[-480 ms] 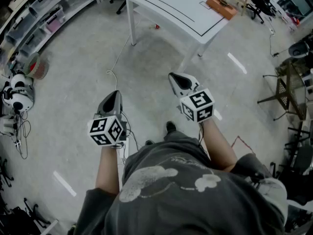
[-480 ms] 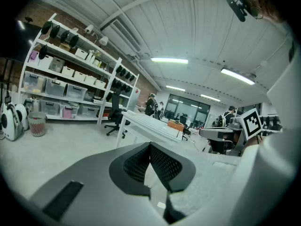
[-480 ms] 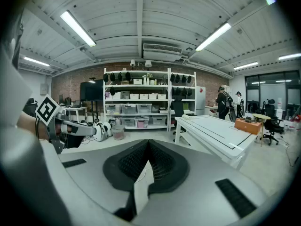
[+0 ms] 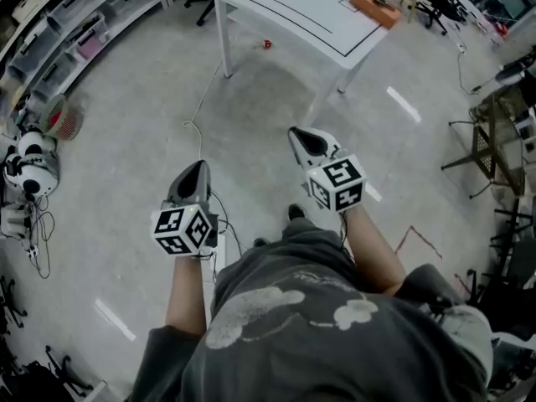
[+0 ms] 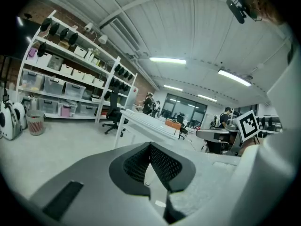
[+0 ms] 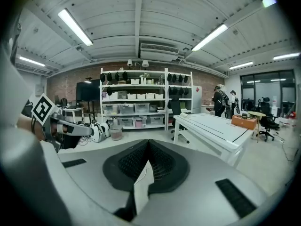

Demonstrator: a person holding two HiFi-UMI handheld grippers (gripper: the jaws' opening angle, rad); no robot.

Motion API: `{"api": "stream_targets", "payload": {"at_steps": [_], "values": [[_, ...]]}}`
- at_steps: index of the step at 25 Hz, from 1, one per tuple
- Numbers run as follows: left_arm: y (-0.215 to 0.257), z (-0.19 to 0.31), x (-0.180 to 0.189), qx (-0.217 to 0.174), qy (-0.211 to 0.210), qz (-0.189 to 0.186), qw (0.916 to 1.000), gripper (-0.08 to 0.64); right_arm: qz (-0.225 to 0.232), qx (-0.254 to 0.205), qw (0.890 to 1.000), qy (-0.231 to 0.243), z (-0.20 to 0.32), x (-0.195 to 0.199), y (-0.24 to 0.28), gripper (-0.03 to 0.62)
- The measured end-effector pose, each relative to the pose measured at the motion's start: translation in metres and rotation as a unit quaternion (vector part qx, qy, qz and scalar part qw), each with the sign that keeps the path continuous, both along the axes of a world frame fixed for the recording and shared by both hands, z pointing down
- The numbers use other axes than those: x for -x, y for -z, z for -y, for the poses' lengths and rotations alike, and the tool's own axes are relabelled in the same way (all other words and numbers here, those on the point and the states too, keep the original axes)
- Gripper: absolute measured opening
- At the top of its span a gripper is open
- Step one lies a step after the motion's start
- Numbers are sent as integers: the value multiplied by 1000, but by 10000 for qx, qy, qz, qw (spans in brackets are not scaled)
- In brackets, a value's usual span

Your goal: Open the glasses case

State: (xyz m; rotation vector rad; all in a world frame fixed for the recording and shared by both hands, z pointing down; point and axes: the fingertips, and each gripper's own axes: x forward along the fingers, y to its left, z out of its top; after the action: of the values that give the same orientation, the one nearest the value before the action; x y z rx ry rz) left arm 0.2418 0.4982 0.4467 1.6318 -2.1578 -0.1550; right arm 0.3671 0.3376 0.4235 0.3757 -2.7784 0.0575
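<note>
An orange-brown case (image 4: 374,7) lies at the far right corner of a white table (image 4: 293,11), well ahead of me. It shows small in the right gripper view as the case (image 6: 244,121), and in the left gripper view as the case (image 5: 173,125). My left gripper (image 4: 195,168) is held in the air over the floor, jaws together with nothing between them. My right gripper (image 4: 298,135) is a little further forward, also shut and empty. Both point toward the table and slightly down. Each gripper view, left gripper (image 5: 150,145) and right gripper (image 6: 148,143), shows the jaws meeting in a closed V.
I stand on a grey concrete floor. Shelves with storage bins (image 4: 67,32) line the left side. A white round machine (image 4: 29,170) and cables lie on the floor at left. Dark metal frames and chairs (image 4: 490,153) stand at right. People (image 6: 219,100) are beyond the table.
The head view has shifted slightly, so the table sits a touch higher in the picture. Both grippers keep the same pose and stay shut.
</note>
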Motion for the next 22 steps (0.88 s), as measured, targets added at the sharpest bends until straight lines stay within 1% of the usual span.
{"api": "stream_targets", "payload": {"at_steps": [5,10,15,19,22], "values": [[-9,-5,13,26,141,-131,9998,2,47,192,9996,-196,8,2,-7,0],[-14,7,32,77,264,-184,9995,2,154,251,9993,-217,32,23,-9,0],[-22,31,59,227,338,-150,9991,2,211,407,9989,-130,70,66,-24,0],[-25,63,102,330,546,-160,9978,2,283,506,9983,-27,116,113,-32,0],[-24,96,132,453,564,-128,9973,2,315,594,9977,-3,152,144,-31,0]]}}
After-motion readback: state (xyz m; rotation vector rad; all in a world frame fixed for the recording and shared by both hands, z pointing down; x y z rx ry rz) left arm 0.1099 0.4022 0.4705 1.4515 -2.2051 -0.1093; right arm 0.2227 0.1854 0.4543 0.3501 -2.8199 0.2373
